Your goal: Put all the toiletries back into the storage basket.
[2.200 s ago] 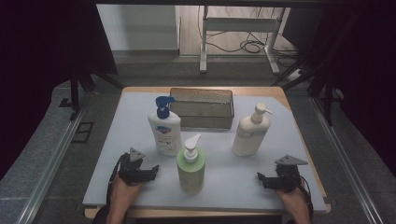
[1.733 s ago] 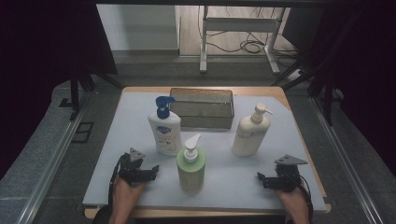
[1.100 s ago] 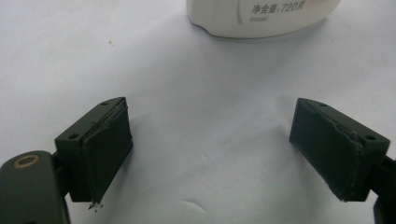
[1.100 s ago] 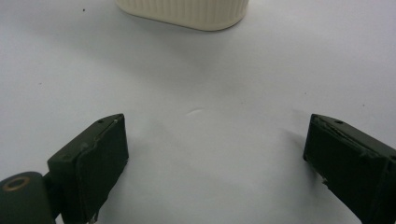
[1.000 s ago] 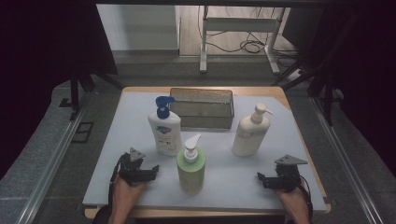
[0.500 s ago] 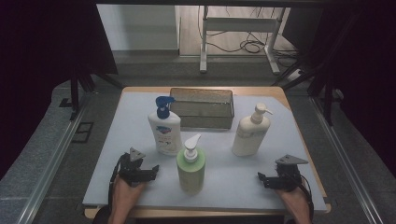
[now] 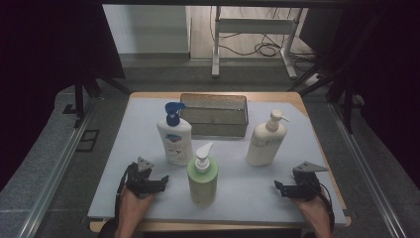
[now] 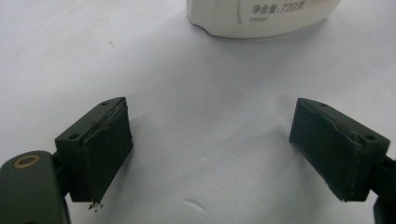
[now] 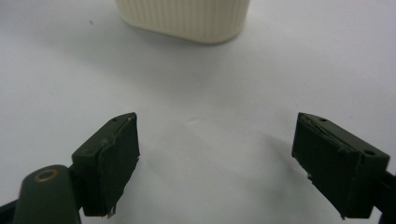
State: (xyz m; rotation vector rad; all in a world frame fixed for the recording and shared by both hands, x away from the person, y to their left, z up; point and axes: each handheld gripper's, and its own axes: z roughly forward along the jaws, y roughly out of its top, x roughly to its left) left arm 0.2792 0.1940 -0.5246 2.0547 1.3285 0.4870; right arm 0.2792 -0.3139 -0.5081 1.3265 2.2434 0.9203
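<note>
Three pump bottles stand on the white table top (image 7: 307,148): a white bottle with a blue pump (image 7: 174,136), a green bottle with a white pump (image 7: 202,174) and a cream bottle (image 7: 266,140). My left gripper (image 7: 159,180) rests at the front left, open and holding nothing, a short way in front of the white bottle. Its own view shows that bottle's base (image 8: 261,18) beyond the spread jaws of the left gripper (image 8: 215,156). My right gripper (image 7: 279,188) lies at the front right, open and holding nothing. The cream bottle's ribbed base (image 9: 187,18) stands ahead of the right gripper (image 9: 215,161).
A dark wire-mesh basket (image 7: 214,101) sits at the back middle of the table, behind the bottles. The green bottle stands between the two grippers. The table's front edge runs just behind both hands. Dark floor and metal rails flank the table.
</note>
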